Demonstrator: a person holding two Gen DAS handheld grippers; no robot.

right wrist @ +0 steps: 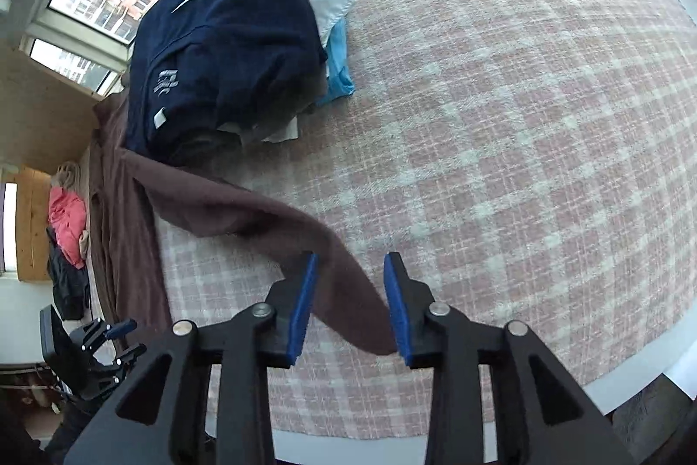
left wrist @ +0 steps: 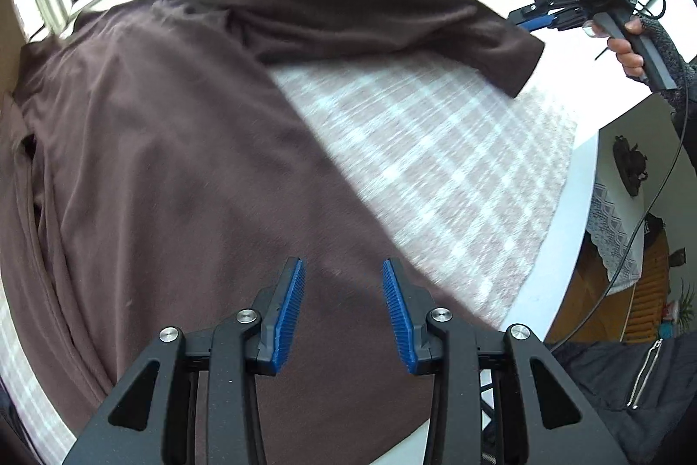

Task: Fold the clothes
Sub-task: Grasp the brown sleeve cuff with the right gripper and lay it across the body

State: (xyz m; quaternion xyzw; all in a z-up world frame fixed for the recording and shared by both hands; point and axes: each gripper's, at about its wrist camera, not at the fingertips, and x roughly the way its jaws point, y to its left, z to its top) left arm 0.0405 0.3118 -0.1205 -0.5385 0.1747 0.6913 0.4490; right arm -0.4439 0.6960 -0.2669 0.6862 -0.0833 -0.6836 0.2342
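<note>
A brown long-sleeved top (left wrist: 183, 142) lies spread on the pink-and-white checked bedcover (left wrist: 427, 142). In the left wrist view its body fills the frame from about 9 o'clock to 6 o'clock, and one sleeve (left wrist: 392, 16) stretches out flat toward 2 o'clock, its cuff resting on the cover. A stack of folded clothes, a navy garment (right wrist: 226, 38) on top with pale blue and white pieces under it, sits at 11 o'clock in the right wrist view, touching the brown top's far edge.

The left gripper (left wrist: 343, 312) hangs over the lower body of the top with its blue pads spread and nothing between them. The right gripper (right wrist: 350, 303) is also released, its fingers parted to either side of the sleeve's end (right wrist: 348, 290). The cloth passes through the gap, but the pads do not press on it as far as I can tell. In the left wrist view that gripper appears at 2 o'clock, just off the cuff, held by a hand in a grey sleeve (left wrist: 671, 64).

The step in hand looks like the sleeve fold. The scene fits either the right fingers about to take the cuff or having just let it down. If the sleeve is to come in, the move calls for a firm pinch near the cuff and a carry across the body toward 9 o'clock, while the left gripper steadies the torso against dragging.
</note>
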